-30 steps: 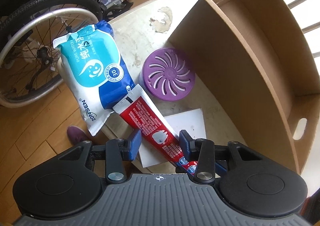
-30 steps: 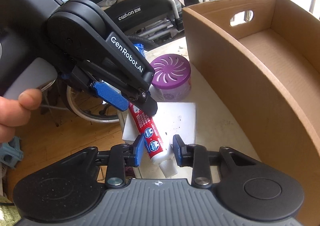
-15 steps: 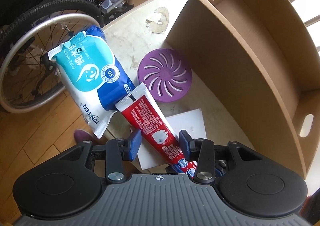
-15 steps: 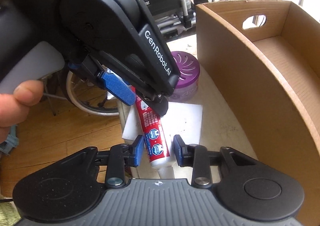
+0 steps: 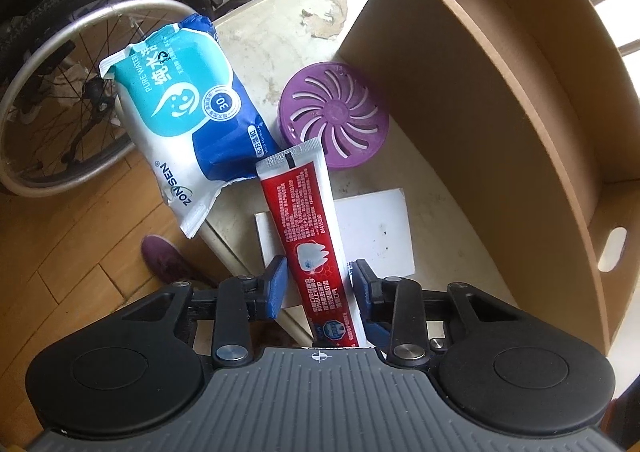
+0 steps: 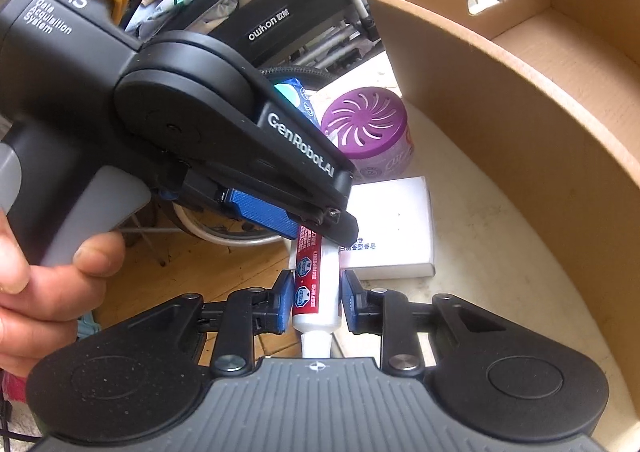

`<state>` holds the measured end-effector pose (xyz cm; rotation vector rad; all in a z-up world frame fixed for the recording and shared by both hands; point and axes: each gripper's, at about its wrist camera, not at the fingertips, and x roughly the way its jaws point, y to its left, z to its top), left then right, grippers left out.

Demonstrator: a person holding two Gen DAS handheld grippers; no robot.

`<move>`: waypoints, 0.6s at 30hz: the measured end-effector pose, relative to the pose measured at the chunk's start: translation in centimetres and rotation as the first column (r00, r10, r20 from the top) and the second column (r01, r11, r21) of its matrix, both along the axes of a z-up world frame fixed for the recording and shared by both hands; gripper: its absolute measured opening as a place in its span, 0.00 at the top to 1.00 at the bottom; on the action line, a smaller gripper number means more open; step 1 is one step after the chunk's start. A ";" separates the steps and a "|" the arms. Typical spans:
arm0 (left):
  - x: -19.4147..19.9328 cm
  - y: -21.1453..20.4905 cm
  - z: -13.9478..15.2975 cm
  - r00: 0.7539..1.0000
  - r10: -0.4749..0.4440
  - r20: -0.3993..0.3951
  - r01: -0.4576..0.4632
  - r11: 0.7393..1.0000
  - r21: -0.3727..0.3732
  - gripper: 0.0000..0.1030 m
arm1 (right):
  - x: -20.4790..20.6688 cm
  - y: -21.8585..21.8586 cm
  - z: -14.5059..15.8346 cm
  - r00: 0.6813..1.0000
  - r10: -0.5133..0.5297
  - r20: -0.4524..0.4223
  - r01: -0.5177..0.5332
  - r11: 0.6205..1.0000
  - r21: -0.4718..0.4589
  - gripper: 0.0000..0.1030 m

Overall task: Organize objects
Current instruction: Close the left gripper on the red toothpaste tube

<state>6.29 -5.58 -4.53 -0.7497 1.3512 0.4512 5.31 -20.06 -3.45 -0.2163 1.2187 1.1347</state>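
Red and white, the toothpaste tube (image 5: 310, 228) lies between both sets of jaws at once. The left gripper (image 5: 316, 284) straddles the printed middle of the tube; its right blue pad (image 5: 362, 286) sits against the tube edge, while the left pad (image 5: 276, 284) stands just clear, so the jaws are narrow but a firm clamp cannot be confirmed. The right gripper (image 6: 314, 302) brackets the white shoulder near the cap end (image 6: 316, 344); small gaps show on both sides, so the jaws are part-closed around the tube without a confirmed grip. In the left wrist view, the crimped tail of the tube points toward 12 o'clock and overlaps the purple air freshener (image 5: 334, 114). The tube lies over a white flat box (image 5: 376, 232) on the cream tabletop (image 5: 280, 28). A blue-and-teal wet wipes pack (image 5: 186, 112) lies at 10 o'clock from the tube, its lower end overhanging the tabletop edge. An open cardboard box (image 5: 500, 100) with cut-out handles stands at 2 o'clock, just beside the air freshener. In the right wrist view, the left gripper body (image 6: 192, 124) crosses from 9 o'clock above the tube, held by the person's left hand (image 6: 44, 284). A wheelchair wheel (image 5: 52, 64) stands on the wooden floor at 9 o'clock.
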 end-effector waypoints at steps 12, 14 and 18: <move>-1.0 -0.6 0.8 1.000 0.022 0.022 -0.022 0.999 0.023 0.74 | -0.9 -1.0 1.6 1.000 -0.004 0.004 0.004 1.000 0.029 0.88; -1.2 -0.5 0.3 0.999 0.037 0.014 -0.037 0.999 -0.001 0.76 | -0.1 -1.1 1.8 1.000 -0.024 -0.020 0.025 0.999 0.039 0.97; -1.4 -0.5 0.2 0.998 0.054 0.033 -0.054 0.999 -0.005 0.76 | 0.4 1.1 0.4 1.000 -0.027 0.002 0.027 1.000 0.012 0.97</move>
